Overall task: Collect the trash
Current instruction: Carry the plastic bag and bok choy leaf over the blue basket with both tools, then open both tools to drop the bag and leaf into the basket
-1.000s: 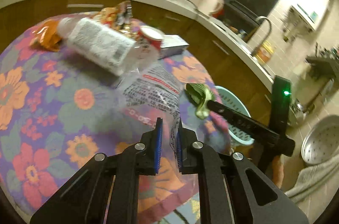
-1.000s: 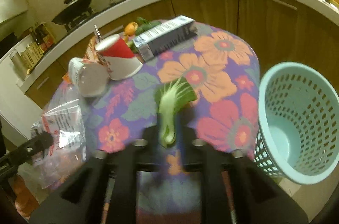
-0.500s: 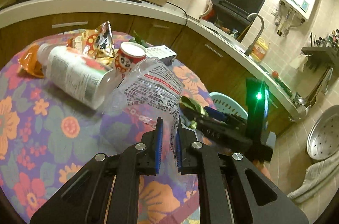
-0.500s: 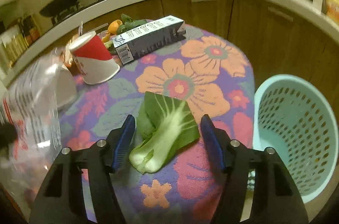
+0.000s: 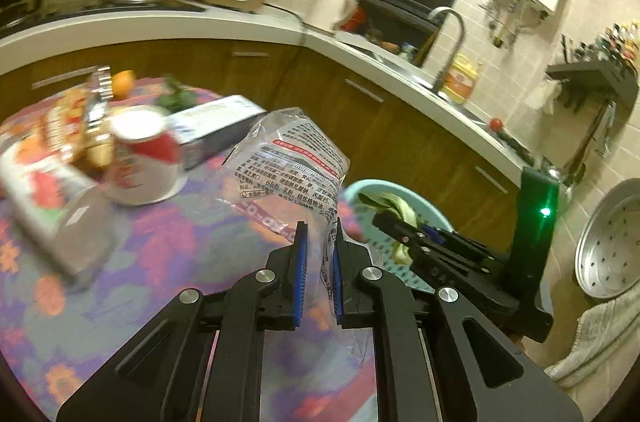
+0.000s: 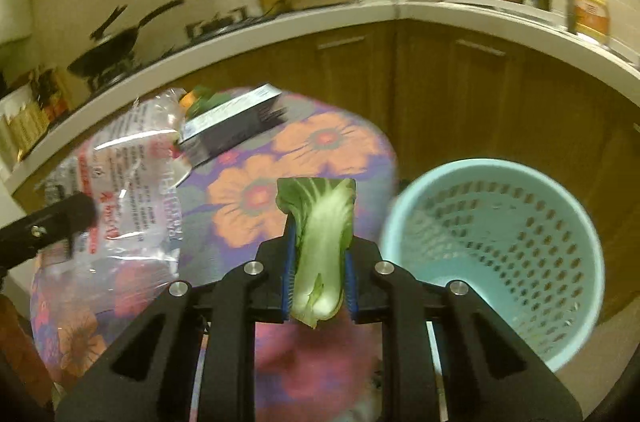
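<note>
My left gripper (image 5: pixel 318 242) is shut on a clear plastic bag (image 5: pixel 288 162) with red and black print, held up above the flowered table (image 5: pixel 168 242). My right gripper (image 6: pixel 318 250) is shut on a green and white bok choy leaf (image 6: pixel 322 226), lifted off the table. The bag also shows at the left of the right wrist view (image 6: pixel 124 198). The light blue perforated trash basket (image 6: pixel 500 242) stands on the floor right of the table. In the left wrist view the right gripper (image 5: pixel 396 222) holds the leaf over the basket's rim (image 5: pixel 368 184).
On the table lie a red and white paper cup (image 5: pixel 140 154), a long blue carton (image 6: pixel 236 122), a plastic bottle (image 5: pixel 52 214) and snack wrappers (image 5: pixel 76 118). A curved counter with wooden cabinets (image 6: pixel 440 82) runs behind. A metal colander (image 5: pixel 612 242) is at right.
My right gripper opened around the leaf, then shut on it and lifted it toward the basket. My left gripper has carried the bag up and to the right.
</note>
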